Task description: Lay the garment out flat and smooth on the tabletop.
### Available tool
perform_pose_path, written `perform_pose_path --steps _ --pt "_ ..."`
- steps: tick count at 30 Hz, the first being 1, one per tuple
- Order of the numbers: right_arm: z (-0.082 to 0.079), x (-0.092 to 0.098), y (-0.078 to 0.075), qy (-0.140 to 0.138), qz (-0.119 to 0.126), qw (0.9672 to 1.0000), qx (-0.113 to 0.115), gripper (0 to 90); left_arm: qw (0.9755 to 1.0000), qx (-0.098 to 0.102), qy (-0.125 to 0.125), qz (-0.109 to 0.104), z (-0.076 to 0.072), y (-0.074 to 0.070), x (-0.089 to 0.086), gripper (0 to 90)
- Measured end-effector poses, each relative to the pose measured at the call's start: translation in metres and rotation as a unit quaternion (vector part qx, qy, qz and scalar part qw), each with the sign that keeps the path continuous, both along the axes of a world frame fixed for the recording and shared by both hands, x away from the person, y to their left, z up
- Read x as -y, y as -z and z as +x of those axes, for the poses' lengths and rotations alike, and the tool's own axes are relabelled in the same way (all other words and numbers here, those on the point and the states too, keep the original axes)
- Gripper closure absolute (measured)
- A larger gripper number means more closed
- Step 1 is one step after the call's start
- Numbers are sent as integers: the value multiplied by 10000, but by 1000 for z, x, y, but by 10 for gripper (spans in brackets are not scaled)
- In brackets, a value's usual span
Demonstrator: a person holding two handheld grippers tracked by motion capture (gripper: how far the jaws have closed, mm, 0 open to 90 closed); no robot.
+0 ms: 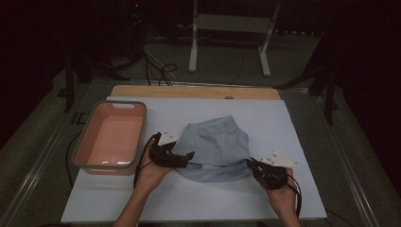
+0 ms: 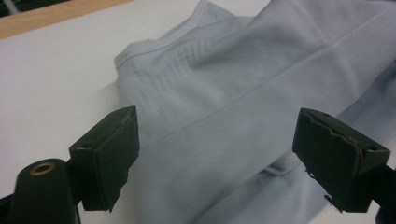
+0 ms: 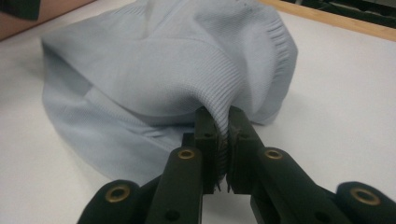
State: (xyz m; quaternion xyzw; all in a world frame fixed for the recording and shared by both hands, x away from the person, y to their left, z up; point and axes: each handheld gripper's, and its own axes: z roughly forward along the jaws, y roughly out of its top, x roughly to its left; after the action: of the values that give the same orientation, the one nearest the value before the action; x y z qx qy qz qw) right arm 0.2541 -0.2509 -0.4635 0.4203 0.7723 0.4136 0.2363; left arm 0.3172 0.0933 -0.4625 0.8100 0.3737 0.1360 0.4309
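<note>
The right gripper (image 3: 223, 135) is clamped on the ribbed edge of one light-blue garment (image 1: 217, 146), lain mid-desk (image 1: 302, 137). The left gripper (image 2: 217, 158), fingers spread, is held over its fabric. One pink basin (image 1: 111, 137) is seen at nine o'clock.

A garment (image 1: 215, 149) lies bunched near the middle of the board (image 1: 293, 127) — a tub (image 1: 111, 137) stands just left of it, at the board's left edge. The left gripper (image 1: 188, 155) sits at the garment's near-left edge, the right gripper (image 1: 249, 163) at its near-right edge.
</note>
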Motion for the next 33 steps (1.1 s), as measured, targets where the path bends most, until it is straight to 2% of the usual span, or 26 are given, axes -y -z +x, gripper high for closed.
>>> perform_pose_path --steps 4,5,14,17,18,20,22,25,28,29,30,33 --pt "2 8 -1 82 106 9999 -15 848 9998 -51 -48 183 1 5 3 157" --pt "2 8 -2 87 121 9999 -9 848 9995 -83 -48 286 1 8 5 157" --pt "2 14 -4 179 160 9997 22 847 9984 -238 -200 471 6 20 4 174" --pt "1 16 -5 213 172 9996 36 847 9980 -336 -209 499 7 25 5 171" --pt "1 18 -6 237 176 9996 51 847 9974 -435 -209 538 9 30 6 183" --pt "1 19 -7 238 194 9995 59 847 9974 -500 -170 496 10 31 6 246" --pt "0 20 -7 261 201 9994 52 846 9972 -593 -69 448 10 32 5 406" --pt "0 19 -6 223 182 9996 54 846 9976 -561 -36 398 10 30 5 657" --pt "0 18 -6 180 168 9997 46 845 9981 -542 -24 288 9 26 3 821" --pt "0 17 -5 173 164 9997 38 844 9981 -542 -24 288 9 26 3 821" --pt "0 17 -5 144 151 9998 20 838 9989 -447 49 124 6 15 1 851" --pt "0 16 -4 114 155 9998 -1 821 9995 -304 80 -30 3 3 -1 854"
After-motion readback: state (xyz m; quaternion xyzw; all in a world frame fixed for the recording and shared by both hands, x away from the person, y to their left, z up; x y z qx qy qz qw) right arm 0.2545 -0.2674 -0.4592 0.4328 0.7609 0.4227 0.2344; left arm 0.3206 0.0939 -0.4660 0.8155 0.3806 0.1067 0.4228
